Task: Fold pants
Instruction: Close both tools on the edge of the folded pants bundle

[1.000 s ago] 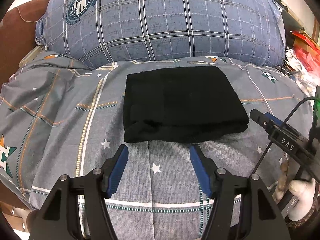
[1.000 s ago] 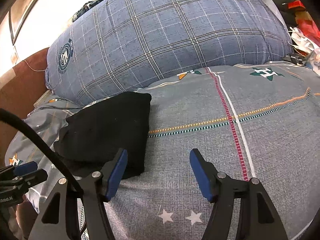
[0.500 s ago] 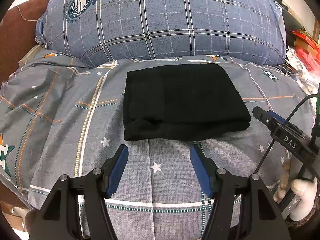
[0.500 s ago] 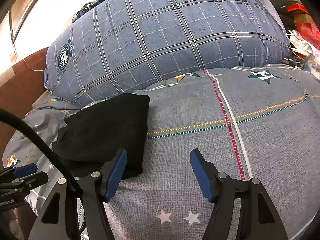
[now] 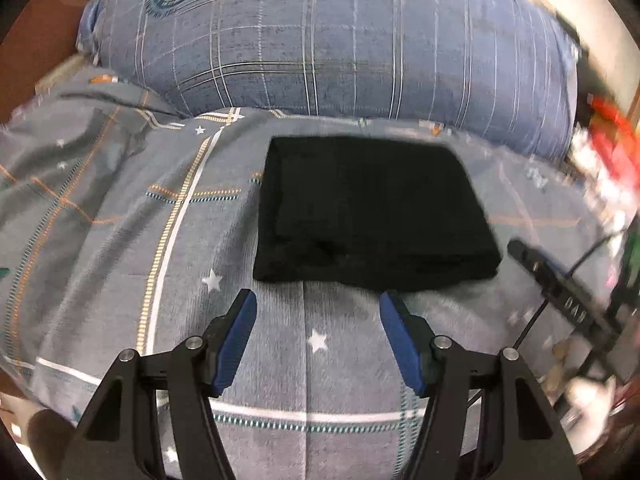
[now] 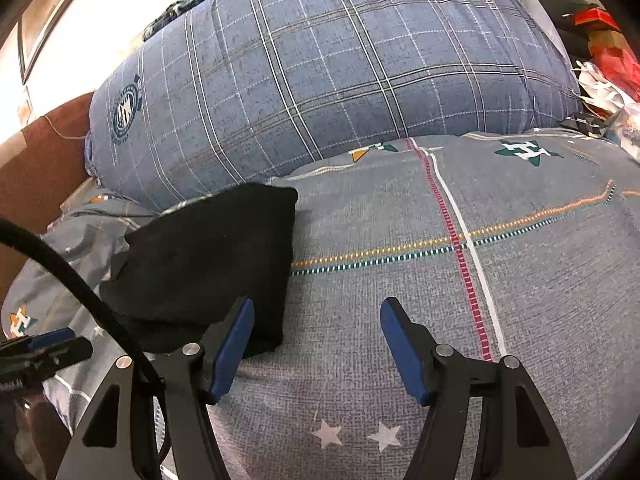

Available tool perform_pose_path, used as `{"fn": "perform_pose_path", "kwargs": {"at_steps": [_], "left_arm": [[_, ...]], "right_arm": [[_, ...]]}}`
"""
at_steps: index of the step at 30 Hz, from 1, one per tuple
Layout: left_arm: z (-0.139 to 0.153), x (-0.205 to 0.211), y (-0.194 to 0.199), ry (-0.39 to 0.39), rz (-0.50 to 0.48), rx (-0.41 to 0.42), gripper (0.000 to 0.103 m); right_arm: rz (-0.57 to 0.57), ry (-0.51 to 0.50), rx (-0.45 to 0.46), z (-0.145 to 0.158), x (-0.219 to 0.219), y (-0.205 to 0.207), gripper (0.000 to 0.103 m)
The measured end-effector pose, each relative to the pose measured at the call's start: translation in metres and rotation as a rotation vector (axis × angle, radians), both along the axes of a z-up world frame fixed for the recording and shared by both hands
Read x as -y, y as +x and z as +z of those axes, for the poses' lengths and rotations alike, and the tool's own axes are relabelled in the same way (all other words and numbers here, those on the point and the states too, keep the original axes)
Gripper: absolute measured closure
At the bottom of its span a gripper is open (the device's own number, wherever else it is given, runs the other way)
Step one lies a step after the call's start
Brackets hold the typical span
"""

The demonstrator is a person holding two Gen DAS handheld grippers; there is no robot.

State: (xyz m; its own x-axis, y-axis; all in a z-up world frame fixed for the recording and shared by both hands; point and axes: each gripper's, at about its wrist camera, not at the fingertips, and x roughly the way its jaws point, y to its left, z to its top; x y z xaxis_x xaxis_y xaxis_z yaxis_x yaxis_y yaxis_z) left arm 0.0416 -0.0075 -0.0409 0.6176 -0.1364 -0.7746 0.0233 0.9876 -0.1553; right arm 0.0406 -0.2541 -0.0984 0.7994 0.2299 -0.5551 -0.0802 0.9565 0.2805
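The black pants [image 5: 368, 212] lie folded into a compact rectangle on a grey patterned bedspread [image 5: 160, 264]. My left gripper [image 5: 318, 300] hovers open just short of the bundle's near edge, nothing between its blue pads. In the right wrist view the same pants [image 6: 212, 264] lie at the left, and my right gripper [image 6: 316, 312] stands open over the bedspread [image 6: 460, 280], its left finger [image 6: 234, 340] beside the bundle's near right corner. The right gripper's body [image 5: 560, 296] shows at the right edge of the left wrist view. The left gripper's tip [image 6: 44, 350] shows low on the left of the right wrist view.
A large blue plaid pillow [image 5: 328, 44] lies behind the pants against a brown headboard [image 6: 40, 168]. Red and white clutter [image 6: 604, 56] sits beyond the bed's right side. A black cable [image 6: 72, 280] arcs across the lower left of the right wrist view.
The left gripper has shifted and rolled a little, so the pants now sit lower and more to the right in its view, which is blurred. The right gripper has stayed still.
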Motion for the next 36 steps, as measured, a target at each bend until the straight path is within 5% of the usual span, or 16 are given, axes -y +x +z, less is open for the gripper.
{"fn": "perform_pose_path", "kwargs": {"at_steps": [6,17,21,23,26,27,28,31,36], "left_arm": [[-0.004,-0.057,0.043,-0.336,0.025,-0.061,0.040],[-0.059,-0.069,0.129,-0.560,-0.063,-0.202,0.032],[-0.059,-0.060,0.143,-0.533,-0.142,-0.177,0.021],[-0.059,-0.053,0.146,-0.520,-0.182,-0.164,0.007],[-0.056,-0.036,0.145,-0.424,-0.193,-0.142,0.005],[-0.054,-0.030,0.144,-0.384,-0.189,-0.140,0.008],[-0.050,-0.027,0.142,-0.362,-0.185,-0.137,0.026],[-0.035,-0.027,0.131,-0.353,-0.175,-0.098,0.049],[-0.003,-0.034,0.122,-0.399,-0.154,-0.037,0.054]], "right_arm": [[0.024,0.098,-0.025,0.025,0.018,0.024,0.029],[0.194,0.290,-0.236,-0.004,0.005,0.120,0.027],[0.250,0.354,-0.213,-0.010,0.002,0.126,0.027],[0.280,0.371,-0.207,-0.011,-0.001,0.131,0.027],[0.325,0.387,-0.193,-0.013,-0.007,0.137,0.027],[0.351,0.387,-0.193,-0.013,-0.011,0.138,0.028],[0.360,0.380,-0.195,-0.012,-0.015,0.139,0.029],[0.397,0.395,-0.192,-0.006,-0.020,0.137,0.052],[0.427,0.429,-0.100,0.028,-0.020,0.126,0.065]]}}
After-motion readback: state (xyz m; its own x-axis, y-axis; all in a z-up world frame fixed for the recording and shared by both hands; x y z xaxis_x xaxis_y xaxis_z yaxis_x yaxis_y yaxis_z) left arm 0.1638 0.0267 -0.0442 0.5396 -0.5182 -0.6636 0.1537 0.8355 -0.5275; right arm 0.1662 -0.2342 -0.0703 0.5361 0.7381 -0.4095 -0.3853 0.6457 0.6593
